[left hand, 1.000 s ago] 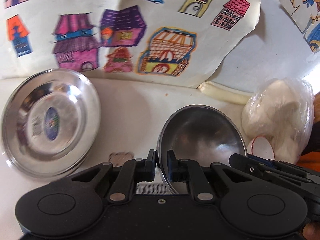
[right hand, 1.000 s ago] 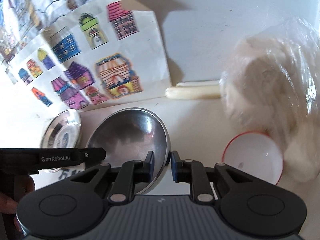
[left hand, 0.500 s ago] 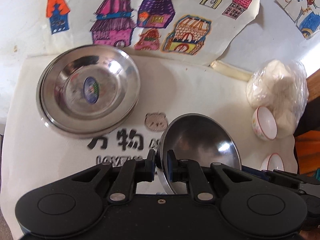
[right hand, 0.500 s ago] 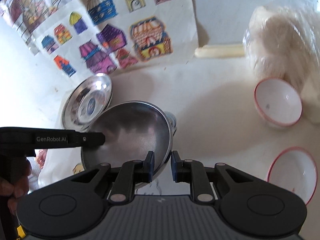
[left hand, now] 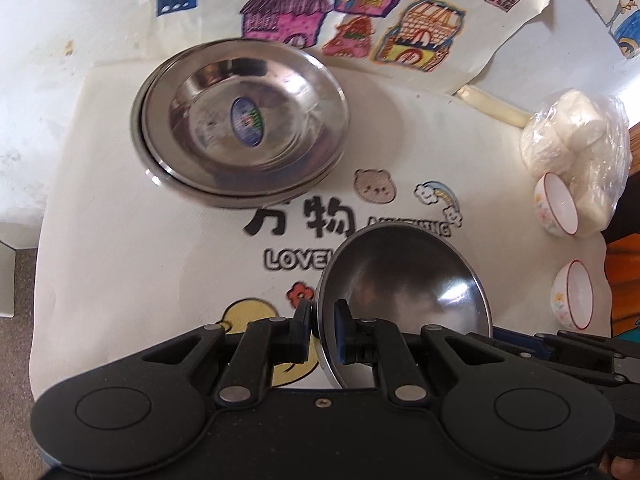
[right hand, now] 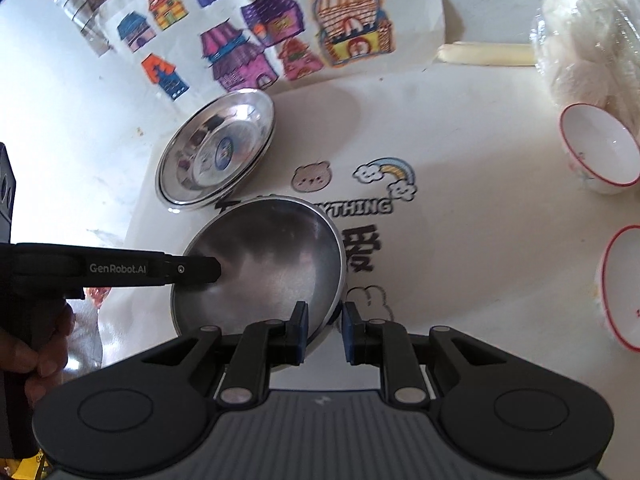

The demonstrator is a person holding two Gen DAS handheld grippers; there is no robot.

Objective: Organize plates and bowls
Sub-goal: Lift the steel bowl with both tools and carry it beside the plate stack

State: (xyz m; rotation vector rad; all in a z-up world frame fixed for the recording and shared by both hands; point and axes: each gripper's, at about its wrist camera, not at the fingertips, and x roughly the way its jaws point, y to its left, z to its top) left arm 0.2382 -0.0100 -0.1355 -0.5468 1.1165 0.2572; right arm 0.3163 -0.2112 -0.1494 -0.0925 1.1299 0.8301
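Note:
A steel bowl [left hand: 404, 288] is held tilted above the white mat, seen also in the right wrist view [right hand: 264, 268]. My left gripper [left hand: 322, 326] is shut on its left rim. My right gripper [right hand: 323, 328] is closed to a narrow gap around its right rim; the fingers look slightly apart from the metal. A stack of steel plates [left hand: 244, 120] lies on the mat at the back left, also in the right wrist view [right hand: 218, 152]. Two white red-rimmed bowls [left hand: 556, 210] [left hand: 574, 294] sit at the right edge.
A clear bag of white lumps [left hand: 576, 144] lies at the back right beside the small bowls. A paper sheet with coloured house drawings [left hand: 360, 12] leans on the wall behind the mat [left hand: 140, 248]. The mat's left edge drops to the floor.
Both grippers have lifted and pulled back with the steel bowl, so more of the mat and its print shows. The right gripper's fingers have parted slightly at the rim.

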